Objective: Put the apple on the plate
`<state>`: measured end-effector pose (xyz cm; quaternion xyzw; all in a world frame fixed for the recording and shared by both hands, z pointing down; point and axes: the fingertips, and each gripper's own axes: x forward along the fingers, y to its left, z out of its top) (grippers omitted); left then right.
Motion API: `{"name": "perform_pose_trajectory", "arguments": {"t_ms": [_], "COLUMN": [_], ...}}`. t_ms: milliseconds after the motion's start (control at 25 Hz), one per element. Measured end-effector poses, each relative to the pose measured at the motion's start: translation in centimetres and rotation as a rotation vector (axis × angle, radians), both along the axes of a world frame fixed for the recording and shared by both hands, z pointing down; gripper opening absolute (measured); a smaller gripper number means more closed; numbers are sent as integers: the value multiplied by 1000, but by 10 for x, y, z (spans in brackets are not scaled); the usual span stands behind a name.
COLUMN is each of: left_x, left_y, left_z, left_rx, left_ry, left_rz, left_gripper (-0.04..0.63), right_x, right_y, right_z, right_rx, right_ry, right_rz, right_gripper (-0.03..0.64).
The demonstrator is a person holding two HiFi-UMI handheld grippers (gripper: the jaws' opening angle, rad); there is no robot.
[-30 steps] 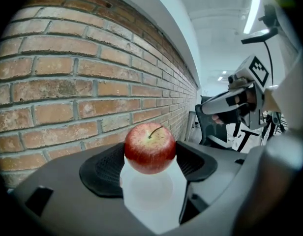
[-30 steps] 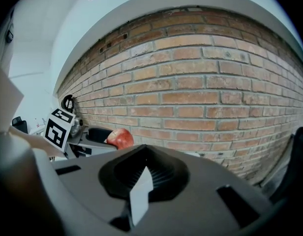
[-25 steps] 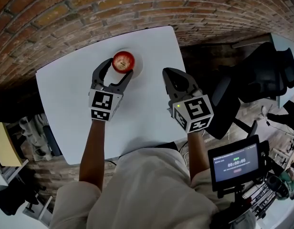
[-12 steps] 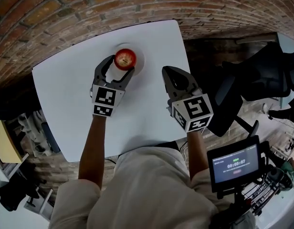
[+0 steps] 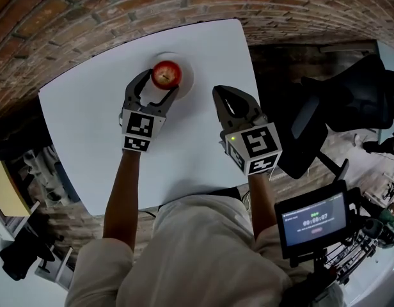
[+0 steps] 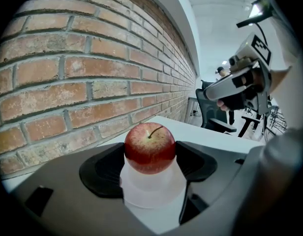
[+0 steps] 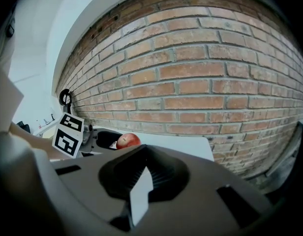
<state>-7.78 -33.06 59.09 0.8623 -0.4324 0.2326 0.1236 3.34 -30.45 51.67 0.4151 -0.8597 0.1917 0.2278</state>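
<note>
A red apple [image 5: 165,74] sits on a small white plate [image 5: 186,82] at the far side of the white table [image 5: 88,120]. My left gripper [image 5: 163,80] is shut on the apple, with a black pad against each side of it. In the left gripper view the apple [image 6: 149,148] stands stem up between the pads, above the plate [image 6: 151,191]. My right gripper [image 5: 217,93] is shut and holds nothing, hovering to the right of the plate. The right gripper view shows its own jaws [image 7: 141,154] together, and the apple [image 7: 128,140] far to the left.
A brick wall [image 5: 120,5] runs just behind the table's far edge. A black office chair [image 5: 350,94] stands to the right, past the table's right edge. A small screen on a stand [image 5: 310,220] is at the lower right.
The head camera has shifted a little. The left gripper is still round the apple on the plate. The right gripper has drifted slightly left.
</note>
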Motion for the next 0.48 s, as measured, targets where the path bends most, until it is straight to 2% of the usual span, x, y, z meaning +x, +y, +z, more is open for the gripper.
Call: {"name": "perform_pose_trajectory", "arguments": {"t_ms": [480], "left_x": [-3], "left_y": [0], "left_z": [9], "left_rx": [-13], "left_ry": [-31], "left_rz": [1], "left_gripper": [336], "right_x": [1], "right_y": [6], "right_z": [3], "right_rx": [-18], "right_ry": [12], "right_rz": [-5], "right_gripper": [3]}}
